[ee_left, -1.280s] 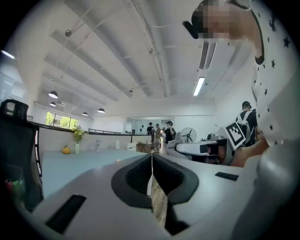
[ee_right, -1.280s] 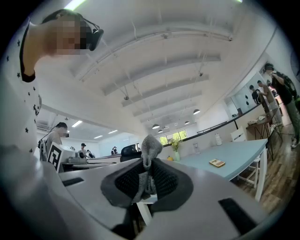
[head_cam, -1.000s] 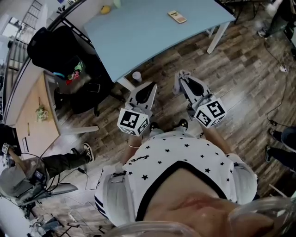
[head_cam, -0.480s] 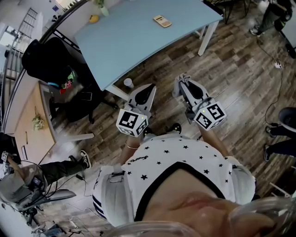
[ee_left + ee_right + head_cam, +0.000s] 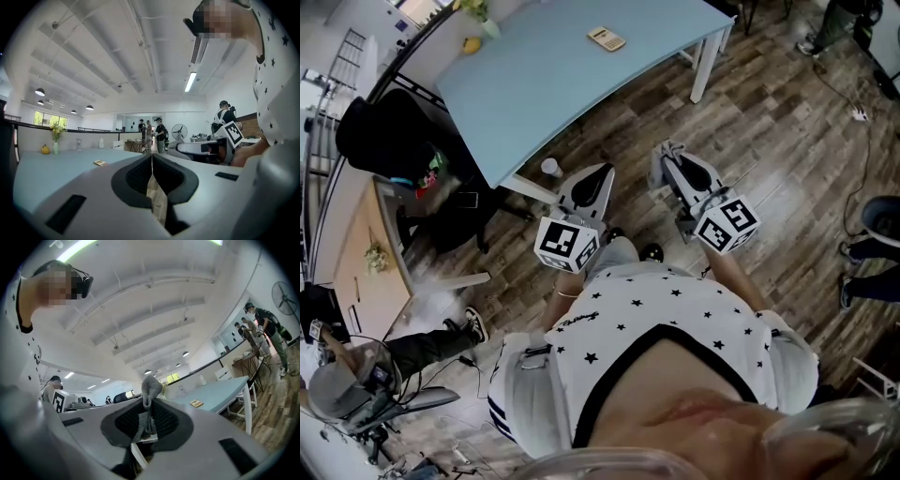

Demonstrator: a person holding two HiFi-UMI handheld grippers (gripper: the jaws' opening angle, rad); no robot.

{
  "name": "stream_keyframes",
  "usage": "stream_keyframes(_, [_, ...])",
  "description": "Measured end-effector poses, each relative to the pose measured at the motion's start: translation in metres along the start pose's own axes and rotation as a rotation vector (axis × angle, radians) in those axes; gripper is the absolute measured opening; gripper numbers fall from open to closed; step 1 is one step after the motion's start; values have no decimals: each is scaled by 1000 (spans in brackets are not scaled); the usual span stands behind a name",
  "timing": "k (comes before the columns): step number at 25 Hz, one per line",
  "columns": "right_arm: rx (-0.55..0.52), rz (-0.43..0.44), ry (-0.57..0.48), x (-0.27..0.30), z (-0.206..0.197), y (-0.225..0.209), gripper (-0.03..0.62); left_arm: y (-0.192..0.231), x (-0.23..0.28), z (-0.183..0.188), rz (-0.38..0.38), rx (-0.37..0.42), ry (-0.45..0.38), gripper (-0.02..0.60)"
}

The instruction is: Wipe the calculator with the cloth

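Observation:
The beige calculator lies on the far part of the light blue table, well ahead of both grippers. It shows small in the left gripper view and in the right gripper view. My right gripper is held over the wooden floor, shut on a grey cloth that bunches up above its jaws. My left gripper is beside it, shut with nothing between its fingers; in the left gripper view its jaws meet in a thin line.
A white cup stands on the floor by the table's near corner. A black chair with bags is at the left, beside a wooden cabinet. A vase and a yellow fruit sit at the table's far edge. People stand beyond.
The table and calculator have slid left in the head view as the person shifts. Both grippers keep the same pose, the right one still holding the cloth.

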State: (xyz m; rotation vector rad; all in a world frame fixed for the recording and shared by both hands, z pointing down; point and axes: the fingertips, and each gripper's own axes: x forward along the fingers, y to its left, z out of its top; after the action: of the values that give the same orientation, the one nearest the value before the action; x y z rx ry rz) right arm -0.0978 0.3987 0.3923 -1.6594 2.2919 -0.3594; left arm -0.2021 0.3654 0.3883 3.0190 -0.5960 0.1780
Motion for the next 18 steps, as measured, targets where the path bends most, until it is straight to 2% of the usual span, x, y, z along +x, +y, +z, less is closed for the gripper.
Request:
stream_keyframes(6, [15,-23,5,-1,-1,-14,44,3,18,1,-21,0,8,31])
stream_keyframes(11, [4,-68,-6,-1,7,-42,45,7,51,-5,-63,-4,17,31])
stream_keyframes(18, [1,-124,-10,13,24,-85,46,20,103,12,-112,12,-10,31])
